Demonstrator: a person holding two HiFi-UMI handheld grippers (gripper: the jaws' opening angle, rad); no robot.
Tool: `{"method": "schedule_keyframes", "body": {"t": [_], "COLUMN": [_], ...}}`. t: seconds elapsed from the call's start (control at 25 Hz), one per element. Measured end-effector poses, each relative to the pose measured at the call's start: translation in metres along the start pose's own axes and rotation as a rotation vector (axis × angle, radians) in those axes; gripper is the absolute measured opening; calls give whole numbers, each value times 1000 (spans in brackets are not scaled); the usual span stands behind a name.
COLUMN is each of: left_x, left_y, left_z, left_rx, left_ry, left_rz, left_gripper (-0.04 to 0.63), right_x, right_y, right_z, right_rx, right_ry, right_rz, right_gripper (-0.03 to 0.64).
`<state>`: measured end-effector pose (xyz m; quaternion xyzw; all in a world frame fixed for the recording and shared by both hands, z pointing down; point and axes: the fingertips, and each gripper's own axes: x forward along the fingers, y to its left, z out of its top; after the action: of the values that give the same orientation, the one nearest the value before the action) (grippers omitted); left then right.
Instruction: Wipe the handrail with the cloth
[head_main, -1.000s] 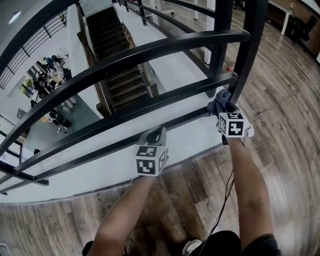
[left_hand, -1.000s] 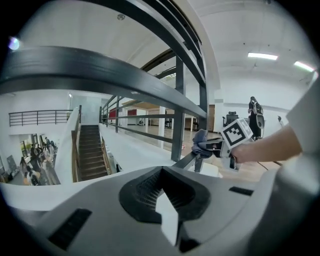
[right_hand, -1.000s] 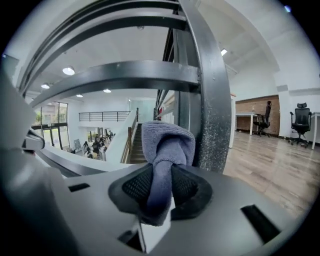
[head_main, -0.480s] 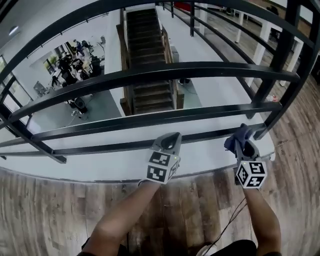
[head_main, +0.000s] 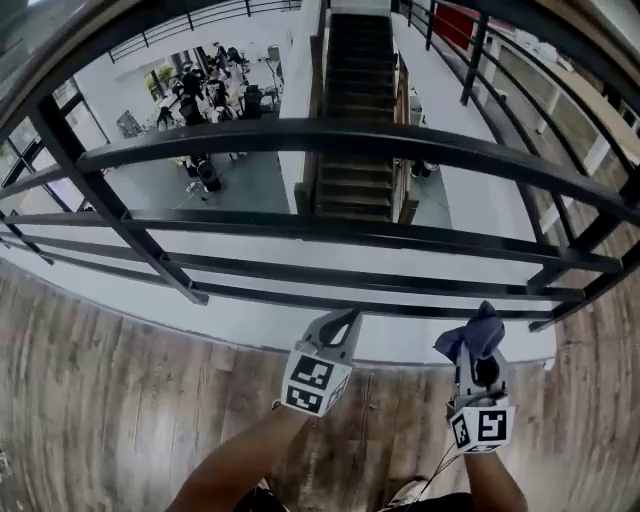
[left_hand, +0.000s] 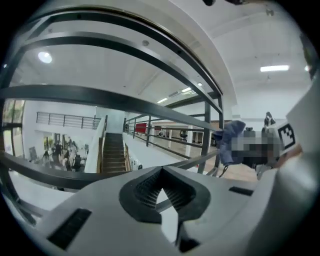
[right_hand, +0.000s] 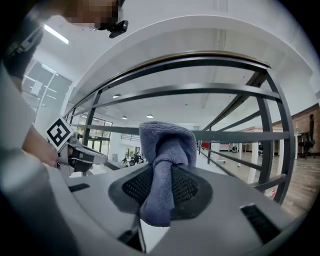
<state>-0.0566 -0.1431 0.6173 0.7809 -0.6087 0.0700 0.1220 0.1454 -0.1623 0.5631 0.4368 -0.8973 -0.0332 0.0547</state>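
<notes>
Two grippers are sitting low in the head view, below the handrail (head_main: 300, 135), whose black bars are crossing the frame's middle. At lower centre, the left gripper (head_main: 345, 318) is pointing up toward the lowest bar, its jaws pressed together with nothing between them. At lower right, the right gripper (head_main: 478, 352) is pinching a blue-grey cloth (head_main: 478, 333), which is bunching above the fingertips just under that lowest bar.
</notes>
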Motion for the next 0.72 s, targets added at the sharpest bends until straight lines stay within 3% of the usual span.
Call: {"method": "schedule_keyframes", "body": {"t": [0.08,0.28,0.44,0.52,0.64,0.72], "left_x": [-26,-109,-149,-180,-244,-289], "left_y": [11,4,-13,-27,-43,-47], "left_z": [3,97,101,126,225,304], "left_rx": [-34,-58,-72,-82,-90,-115], "left_ry": [19,50,-3,-36,-71,-101], "left_rz": [49,125,151,160,188,209], "left_gripper": [-2,-2,-2,-2,-2,-2], "right_x": [-8,-44,-70,-88,-112,-124], "right_y": [18,25,47,64,84,86], "right_z": [12,131,130,153,255,335], "right_rx": [15,117,88,25,-63,-62], "right_ry": [8,35,30,25,26,27], "right_rz": [-15,-87,-73,-35,25,35], "right_gripper": [95,95,95,95,97,96]}}
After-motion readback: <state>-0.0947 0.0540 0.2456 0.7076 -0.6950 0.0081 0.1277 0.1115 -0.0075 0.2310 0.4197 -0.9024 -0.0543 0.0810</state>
